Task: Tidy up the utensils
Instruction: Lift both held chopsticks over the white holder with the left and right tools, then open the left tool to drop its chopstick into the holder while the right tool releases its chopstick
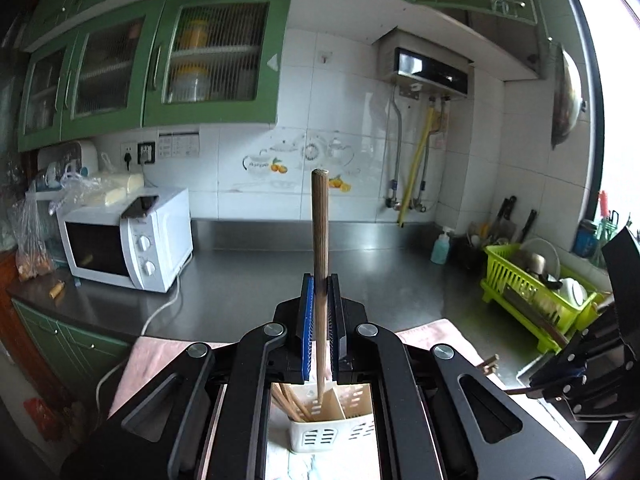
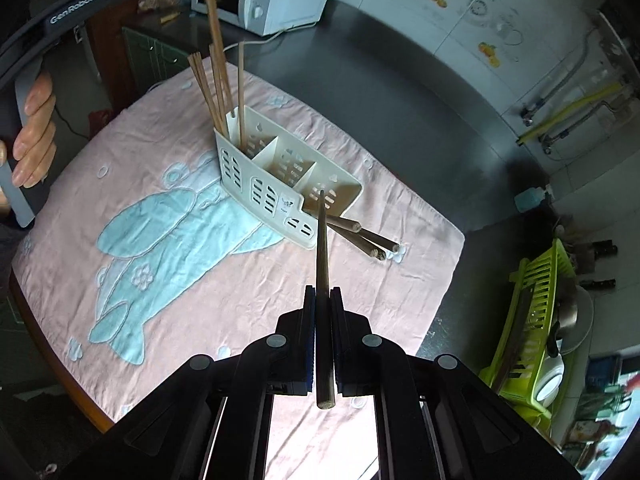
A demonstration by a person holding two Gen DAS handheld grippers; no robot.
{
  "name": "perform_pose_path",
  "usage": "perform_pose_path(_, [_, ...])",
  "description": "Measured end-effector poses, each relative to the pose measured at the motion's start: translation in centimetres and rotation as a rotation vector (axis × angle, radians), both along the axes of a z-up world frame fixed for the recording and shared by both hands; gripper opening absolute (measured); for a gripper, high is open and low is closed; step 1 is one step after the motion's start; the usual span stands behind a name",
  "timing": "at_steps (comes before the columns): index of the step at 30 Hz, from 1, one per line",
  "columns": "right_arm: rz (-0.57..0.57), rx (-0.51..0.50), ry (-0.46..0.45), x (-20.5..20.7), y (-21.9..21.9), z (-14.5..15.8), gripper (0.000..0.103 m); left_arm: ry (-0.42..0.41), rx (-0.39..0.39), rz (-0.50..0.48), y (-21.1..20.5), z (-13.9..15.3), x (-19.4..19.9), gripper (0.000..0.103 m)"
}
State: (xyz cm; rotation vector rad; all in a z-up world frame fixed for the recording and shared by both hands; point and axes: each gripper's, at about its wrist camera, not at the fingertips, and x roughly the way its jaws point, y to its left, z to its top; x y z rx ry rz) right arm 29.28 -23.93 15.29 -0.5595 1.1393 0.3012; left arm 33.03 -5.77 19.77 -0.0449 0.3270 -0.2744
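A cream three-compartment utensil holder (image 2: 256, 184) stands on a pink towel (image 2: 180, 264); it also shows below my left gripper (image 1: 316, 436). Several wooden chopsticks (image 2: 218, 80) stand in its far compartment. My left gripper (image 1: 321, 284) is shut on one upright chopstick (image 1: 321, 232) whose lower tip reaches into the holder. My right gripper (image 2: 322, 294) is shut on another chopstick (image 2: 322, 264), its tip pointing at the holder's near compartment. Three chopsticks (image 2: 366, 238) lie on the towel beside the holder.
A white microwave (image 1: 132, 244) stands on the steel counter (image 1: 248, 280) at the left. A green dish rack (image 1: 532, 292) with dishes is at the right, with a soap bottle (image 1: 440, 248) and knives (image 1: 508, 216) near it. A power cord (image 1: 160, 312) runs toward the towel.
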Motion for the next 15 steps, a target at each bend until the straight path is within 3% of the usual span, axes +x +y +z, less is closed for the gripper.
perform_pose_path(9, [0.009,0.005,0.104,3.7,0.9,-0.8,0.007,0.083,0.032,-0.004,-0.1,-2.1,3.2,0.005])
perform_pose_path(15, [-0.018,0.027,0.081,6.2,1.7,-1.1,0.007,0.134,0.036,0.002,-0.3,-3.6,5.0,0.005])
